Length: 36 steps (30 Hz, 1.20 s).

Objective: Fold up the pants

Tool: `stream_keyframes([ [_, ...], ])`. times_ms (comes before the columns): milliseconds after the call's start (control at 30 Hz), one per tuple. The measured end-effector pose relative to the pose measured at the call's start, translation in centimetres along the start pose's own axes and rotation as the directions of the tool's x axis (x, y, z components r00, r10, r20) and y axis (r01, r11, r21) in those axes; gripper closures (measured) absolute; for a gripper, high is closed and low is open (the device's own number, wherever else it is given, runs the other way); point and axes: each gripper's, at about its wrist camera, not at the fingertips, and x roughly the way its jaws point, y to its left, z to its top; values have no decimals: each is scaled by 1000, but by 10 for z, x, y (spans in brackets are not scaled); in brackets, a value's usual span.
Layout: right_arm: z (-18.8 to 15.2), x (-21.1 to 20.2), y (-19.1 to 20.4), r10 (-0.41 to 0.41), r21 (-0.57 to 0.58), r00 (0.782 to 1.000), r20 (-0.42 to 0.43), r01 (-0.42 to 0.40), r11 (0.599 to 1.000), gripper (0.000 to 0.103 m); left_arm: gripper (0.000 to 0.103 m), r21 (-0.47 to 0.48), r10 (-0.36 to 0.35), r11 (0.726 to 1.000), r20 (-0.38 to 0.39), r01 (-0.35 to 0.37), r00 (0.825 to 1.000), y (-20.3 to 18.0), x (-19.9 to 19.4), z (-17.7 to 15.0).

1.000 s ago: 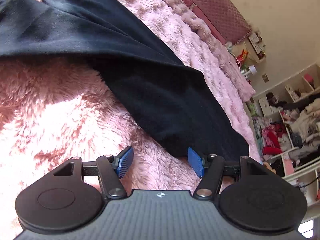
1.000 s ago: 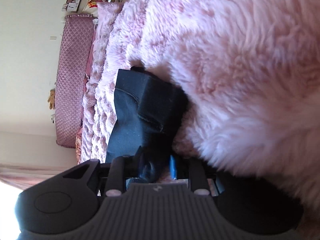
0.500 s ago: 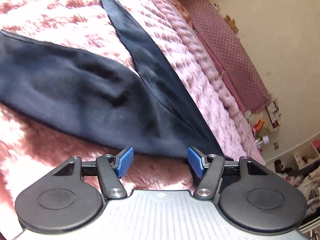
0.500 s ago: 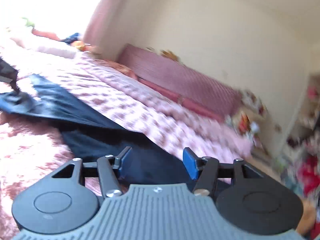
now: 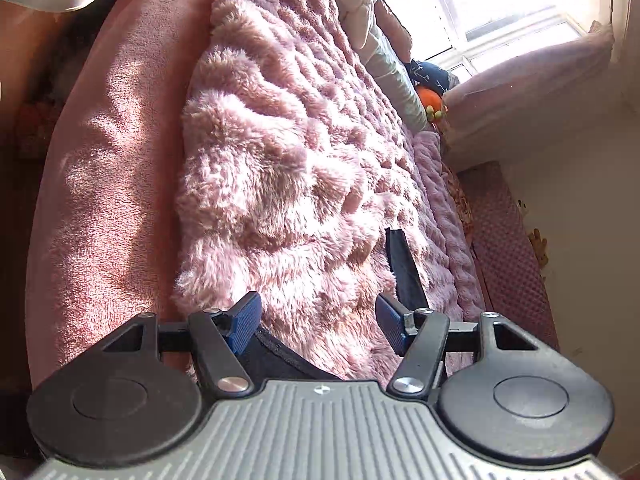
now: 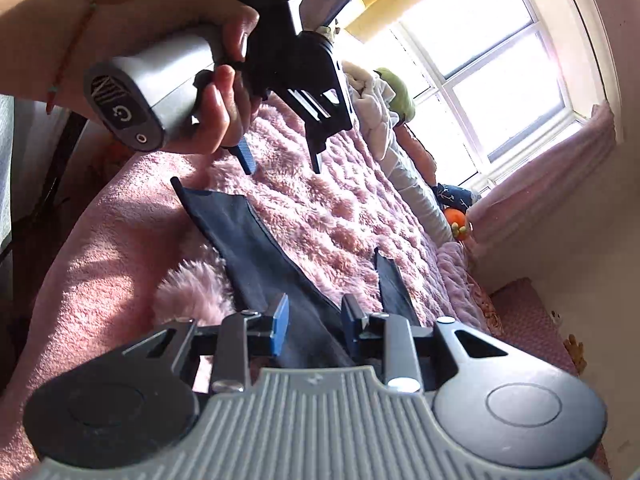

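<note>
Left wrist view: left gripper point(image 5: 318, 326) spread wide, nothing between its pads – only pink fur blanket point(image 5: 288, 168) ahead. Of the pants point(image 5: 405, 270) this view gives just one dark leg strip to the right and a dark edge under the left pad.

Right wrist view: shows more – both legs of the pants point(image 6: 256, 248) lying splayed in a V on the blanket point(image 6: 344, 216), the crotch end near the camera. Right gripper point(image 6: 314, 326) has just been closing; its jaws stand narrow with dark cloth between them, though whether the pads press on it cannot be told. This view alone shows a hand point(image 6: 216, 92) holding the left gripper point(image 6: 280, 160) above the far leg's end, apart from the cloth. Window point(image 6: 500, 72) at back.
</note>
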Motion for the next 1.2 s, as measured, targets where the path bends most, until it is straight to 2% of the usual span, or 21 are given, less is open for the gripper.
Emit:
stream_keyframes([
  [133,22,14,21,107,-102,989,100,-96,990,78,31,-34,31,999,33,-30,999,18,-3,17],
  [300,30,32,33,190,-168,979,74,-175,970,82,31,-88,72,994,38,-68,997,48,-6,30],
  [367,31,38,34,218,-193,973,70,-201,960,82,31,-136,86,987,4,-85,996,60,-1,35],
  [467,33,40,39,291,-226,953,84,-266,937,81,32,-209,93,973,-32,-98,995,74,5,38],
  [633,31,45,45,291,-275,955,56,-265,924,82,32,-220,103,970,-27,-107,994,72,4,37],
  [700,30,46,42,301,-278,952,56,-275,921,93,32,-226,114,967,-25,-117,993,70,4,35],
  [733,30,49,41,299,-276,953,51,-274,921,103,32,-224,116,967,-29,-119,993,69,4,34],
  [833,31,48,31,278,-244,959,61,-255,936,103,32,-206,120,970,-44,-126,992,65,5,30],
  [900,31,48,25,300,-223,953,46,-283,933,103,32,-194,126,972,-50,-133,991,64,6,30],
  [933,31,47,24,309,-224,950,46,-292,930,100,32,-196,126,971,-51,-134,991,64,6,30],
  [1033,28,42,29,321,-247,946,53,-299,922,84,32,-208,117,970,-46,-124,992,64,4,29],
  [1100,27,41,35,334,-278,941,54,-307,910,82,32,-196,112,973,-46,-118,993,62,4,29],
  [1200,25,44,44,305,-319,951,41,-277,906,83,31,-175,119,977,-49,-125,992,60,5,28],
])
